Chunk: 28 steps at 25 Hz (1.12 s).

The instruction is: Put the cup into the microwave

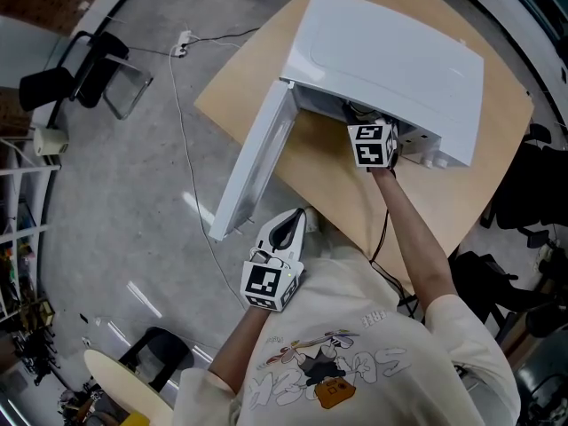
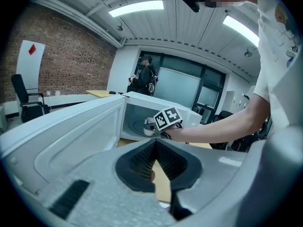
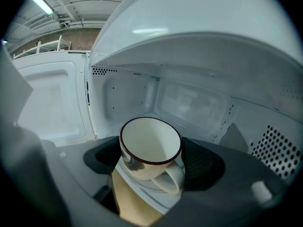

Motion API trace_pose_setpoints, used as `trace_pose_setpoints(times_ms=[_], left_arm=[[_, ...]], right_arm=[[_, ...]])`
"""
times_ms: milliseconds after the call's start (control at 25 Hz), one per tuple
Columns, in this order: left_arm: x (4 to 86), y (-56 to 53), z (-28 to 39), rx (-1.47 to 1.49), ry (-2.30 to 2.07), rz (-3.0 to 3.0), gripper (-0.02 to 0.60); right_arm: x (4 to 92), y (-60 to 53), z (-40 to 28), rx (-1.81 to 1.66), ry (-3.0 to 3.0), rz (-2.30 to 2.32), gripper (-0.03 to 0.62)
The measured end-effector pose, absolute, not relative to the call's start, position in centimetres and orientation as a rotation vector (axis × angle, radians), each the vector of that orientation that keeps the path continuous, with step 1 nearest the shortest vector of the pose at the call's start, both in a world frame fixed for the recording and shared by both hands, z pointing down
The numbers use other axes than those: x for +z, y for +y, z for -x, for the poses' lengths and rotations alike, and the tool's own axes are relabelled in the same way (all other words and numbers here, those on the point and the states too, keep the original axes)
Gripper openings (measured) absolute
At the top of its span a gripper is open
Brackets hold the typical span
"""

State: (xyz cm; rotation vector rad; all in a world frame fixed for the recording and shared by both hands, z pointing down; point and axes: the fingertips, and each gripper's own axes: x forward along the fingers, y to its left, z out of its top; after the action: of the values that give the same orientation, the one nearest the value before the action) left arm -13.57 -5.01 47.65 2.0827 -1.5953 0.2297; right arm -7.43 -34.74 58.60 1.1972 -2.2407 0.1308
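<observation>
The white microwave (image 1: pixel 390 60) stands on the wooden table (image 1: pixel 337 193) with its door (image 1: pixel 257 162) swung wide open to the left. My right gripper (image 3: pixel 150 160) reaches into the oven's mouth, shut on a cream cup (image 3: pixel 150 143) with a dark rim. The cup tilts a little, its handle toward the camera, just over the glass turntable (image 3: pixel 142 186). In the head view only the right gripper's marker cube (image 1: pixel 373 145) shows below the oven's top. My left gripper (image 1: pixel 286 224) hangs back near the door's free end, shut and holding nothing. From its own view the cup (image 2: pixel 149 126) shows inside the cavity.
The open door juts out past the table's edge over the floor. A black chair (image 1: pixel 89 69) and a power strip with its cable (image 1: pixel 182 43) are at the far left. More dark chairs (image 1: pixel 532 193) crowd the right. A person (image 2: pixel 144 77) stands far behind.
</observation>
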Motion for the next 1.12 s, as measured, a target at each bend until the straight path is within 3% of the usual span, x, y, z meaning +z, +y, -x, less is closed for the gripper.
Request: trace_pose_setpoints(times_ms=[760, 880, 1120], left_arm=[[47.2, -5.4, 11.3, 0.201, -1.589, -2.102, 0.005], [47.2, -5.6, 10.2, 0.19, -1.58, -2.113, 0.005], [46.9, -6.3, 8.3, 0.154, -1.562, -2.14, 0.005]], right_arm=[[54.7, -29.0, 6.0, 0.07, -2.382, -1.169, 0.432], [54.0, -26.3, 5.0, 0.083, -2.406, -1.155, 0.352], [52.7, -21.3, 2.8, 0.194, -2.432, -1.13, 0.062]])
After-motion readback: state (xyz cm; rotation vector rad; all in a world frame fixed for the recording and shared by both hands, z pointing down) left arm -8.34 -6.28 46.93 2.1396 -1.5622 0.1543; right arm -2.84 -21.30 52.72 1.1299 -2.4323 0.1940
